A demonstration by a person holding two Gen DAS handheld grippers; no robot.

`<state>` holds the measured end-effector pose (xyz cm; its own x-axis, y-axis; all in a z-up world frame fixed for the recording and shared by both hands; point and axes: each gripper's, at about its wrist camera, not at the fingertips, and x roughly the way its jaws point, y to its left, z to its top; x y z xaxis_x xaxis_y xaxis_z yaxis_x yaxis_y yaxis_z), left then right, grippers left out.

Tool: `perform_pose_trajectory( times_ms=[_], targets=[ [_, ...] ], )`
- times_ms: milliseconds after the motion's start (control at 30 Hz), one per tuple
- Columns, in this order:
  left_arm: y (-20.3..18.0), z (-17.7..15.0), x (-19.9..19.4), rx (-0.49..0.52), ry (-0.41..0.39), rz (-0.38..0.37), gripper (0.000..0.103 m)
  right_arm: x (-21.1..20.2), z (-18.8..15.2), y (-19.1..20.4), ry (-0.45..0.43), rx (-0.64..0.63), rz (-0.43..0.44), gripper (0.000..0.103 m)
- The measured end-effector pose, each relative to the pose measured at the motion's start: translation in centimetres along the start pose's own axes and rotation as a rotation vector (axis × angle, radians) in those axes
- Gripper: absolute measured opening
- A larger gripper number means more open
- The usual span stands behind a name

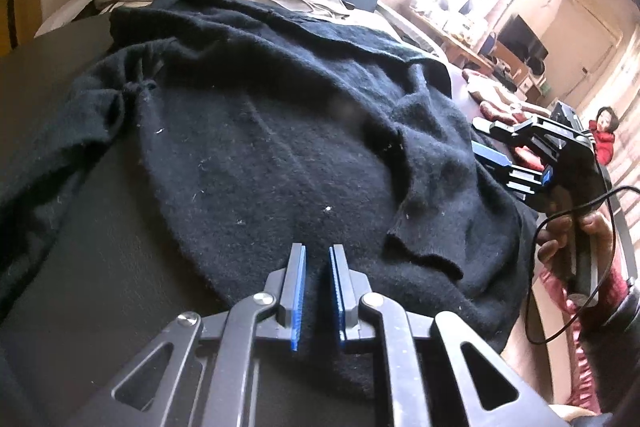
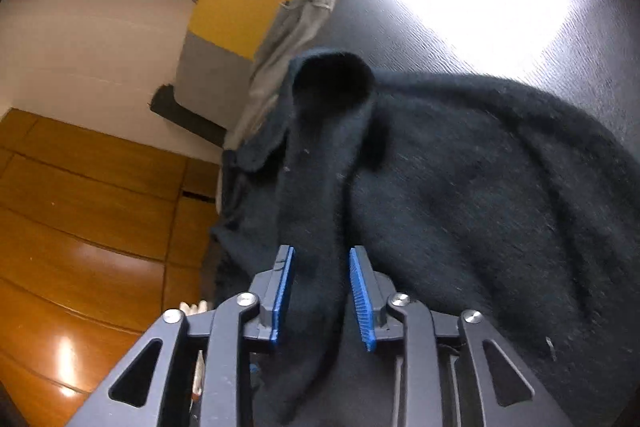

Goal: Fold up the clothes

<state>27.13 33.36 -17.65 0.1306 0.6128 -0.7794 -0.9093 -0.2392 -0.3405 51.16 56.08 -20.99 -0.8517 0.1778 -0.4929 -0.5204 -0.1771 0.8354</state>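
Dark table up top with a big white glare burning across it, and polished orange wood floor gleaming off to one side. Behind the table there's a yellow-and-grey block cushion. Far across the room, a shelf with a dark screen and a person in red, small and blurry.

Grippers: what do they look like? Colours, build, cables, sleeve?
Both match. The left gripper and right gripper have dark grey metal linkage arms with triangular cut-outs and silver pivot screws. The fingers carry blue ribbed pads. In the left view the right gripper shows a black pistol-style handle and a thin black cable. The sleeve looks red.
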Motion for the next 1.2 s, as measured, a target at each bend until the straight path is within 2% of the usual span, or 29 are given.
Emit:
perform_pose_trajectory(
  times_ms=[33,100,133,167,200,233,333,433,500,600,733,800,867,900,967,1033,1133,1200],
  targets=[
    [0.1,0.0,0.0,-0.007,-0.003,-0.004,0.013,0.1,0.0,0.1,-0.007,-0.002,-0.006,0.041],
    [0.1,-0.1,0.0,-0.009,-0.003,-0.005,0.013,0.6,-0.5,0.5,-0.018,-0.029,-0.037,0.041],
    [0.1,-0.1,0.0,-0.009,-0.002,-0.005,0.013,0.8,-0.7,1.0,-0.019,-0.062,-0.069,0.037],
    [0.0,-0.1,0.0,-0.009,-0.001,-0.004,0.013,1.3,-0.9,1.7,-0.017,-0.111,-0.127,0.030],
    [0.0,-0.1,0.0,-0.007,0.001,-0.001,0.013,1.8,-1.1,2.4,-0.014,-0.160,-0.186,0.006],
    [-0.1,-0.1,0.0,-0.003,0.005,0.003,0.013,2.3,-1.3,3.2,-0.011,-0.216,-0.245,0.003],
    [-0.5,0.2,0.2,0.019,0.024,0.017,0.013,2.9,-2.3,6.5,-0.003,-0.460,-0.430,0.003],
    [-0.5,0.4,0.3,0.041,0.046,0.021,0.013,2.2,-2.3,8.0,-0.010,-0.605,-0.532,0.003],
    [-0.3,0.6,0.4,0.050,0.062,0.028,0.011,1.7,-1.7,8.4,-0.025,-0.639,-0.586,0.003],
    [0.2,1.1,0.2,0.088,0.081,0.079,0.008,1.0,-0.5,8.0,-0.050,-0.664,-0.694,0.003],
    [0.8,1.8,0.0,0.141,0.106,0.152,0.008,0.5,2.0,5.5,-0.069,-0.666,-0.891,0.003],
    [2.0,2.4,-0.2,0.156,0.102,0.235,0.008,0.4,3.1,3.9,-0.059,-0.646,-0.954,0.003],
    [3.6,3.1,-0.5,0.150,0.097,0.296,0.010,0.3,3.9,2.4,-0.029,-0.606,-0.966,0.003],
    [4.5,3.5,-0.8,0.123,0.096,0.301,0.010,-0.2,4.1,2.1,-0.042,-0.584,-0.942,0.003],
    [5.7,3.8,-1.7,0.068,0.096,0.312,0.018,-1.3,4.4,2.0,-0.050,-0.536,-0.901,0.008],
    [5.8,3.1,-3.3,0.044,0.058,0.291,0.018,-2.8,4.2,2.6,-0.091,-0.510,-0.843,0.009],
    [5.6,1.5,-5.6,0.000,0.000,0.216,0.018,-4.9,2.5,5.7,-0.194,-0.622,-0.818,0.012],
    [5.4,0.3,-7.0,-0.034,-0.035,0.140,0.019,-5.4,1.0,7.6,-0.173,-0.692,-0.730,0.016]
  ],
)
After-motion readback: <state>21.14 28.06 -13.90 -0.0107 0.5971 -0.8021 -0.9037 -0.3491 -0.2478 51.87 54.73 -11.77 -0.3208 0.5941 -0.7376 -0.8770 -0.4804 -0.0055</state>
